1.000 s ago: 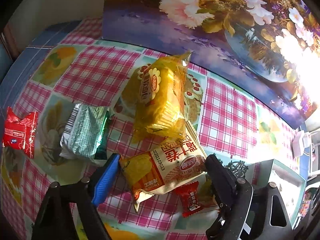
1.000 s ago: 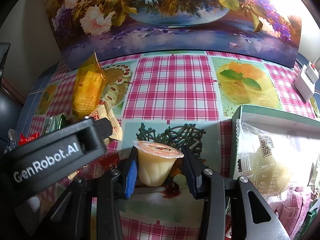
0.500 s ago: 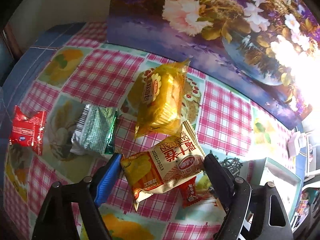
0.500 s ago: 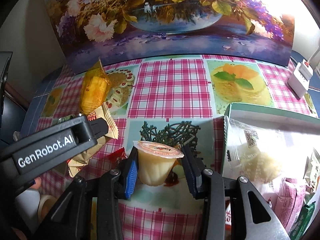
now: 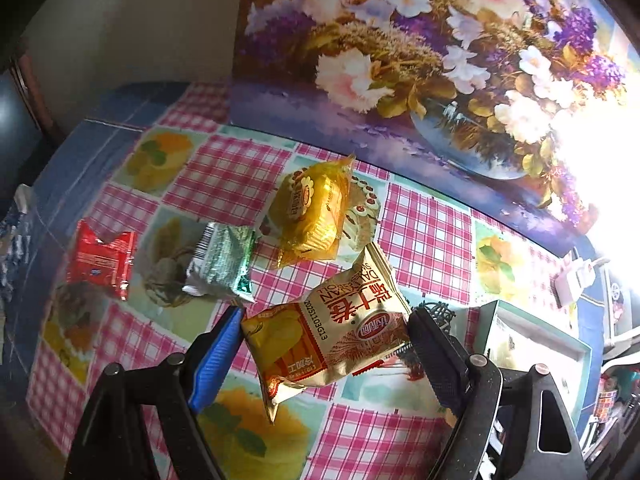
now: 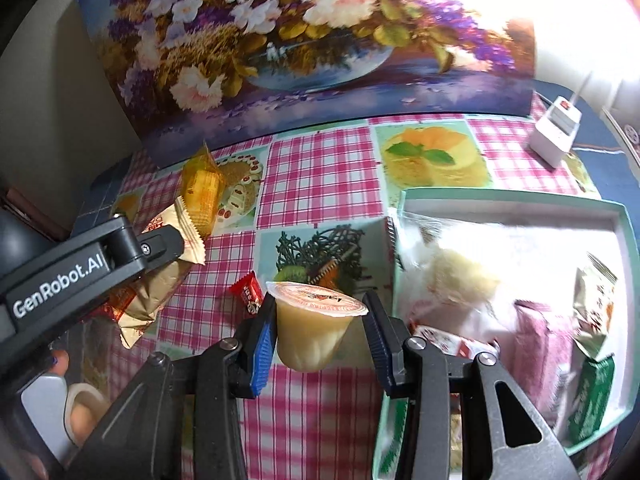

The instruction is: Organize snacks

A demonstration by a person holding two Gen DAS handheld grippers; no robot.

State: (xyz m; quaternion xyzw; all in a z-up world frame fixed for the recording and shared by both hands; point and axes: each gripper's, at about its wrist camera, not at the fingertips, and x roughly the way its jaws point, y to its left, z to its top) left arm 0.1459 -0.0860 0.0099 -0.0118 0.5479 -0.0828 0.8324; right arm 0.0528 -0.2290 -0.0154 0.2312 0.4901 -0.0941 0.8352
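Note:
My left gripper point(image 5: 326, 340) is shut on a beige and yellow snack packet point(image 5: 332, 336) with red lettering, held clear above the checked tablecloth. The same gripper and packet point(image 6: 160, 276) show at the left of the right wrist view. My right gripper point(image 6: 320, 328) is shut on a yellow jelly cup point(image 6: 316, 324) with a foil lid, hanging just left of the mint-green box point(image 6: 512, 196). The box holds several wrapped snacks. On the cloth lie a yellow cake packet point(image 5: 310, 212), a green-silver packet point(image 5: 222, 264), a red packet point(image 5: 102, 258) and a small red candy point(image 6: 249, 292).
A large flower painting point(image 6: 304, 52) stands against the wall along the table's far edge. A white power adapter point(image 6: 554, 128) with a cable sits at the back right, beyond the box. The table's left side point(image 5: 80, 152) drops off in dark blue.
Both grippers have risen with their loads. The snack packet has come off the cloth, leaving the small red candy behind. The jelly cup has moved right, closer to the box.

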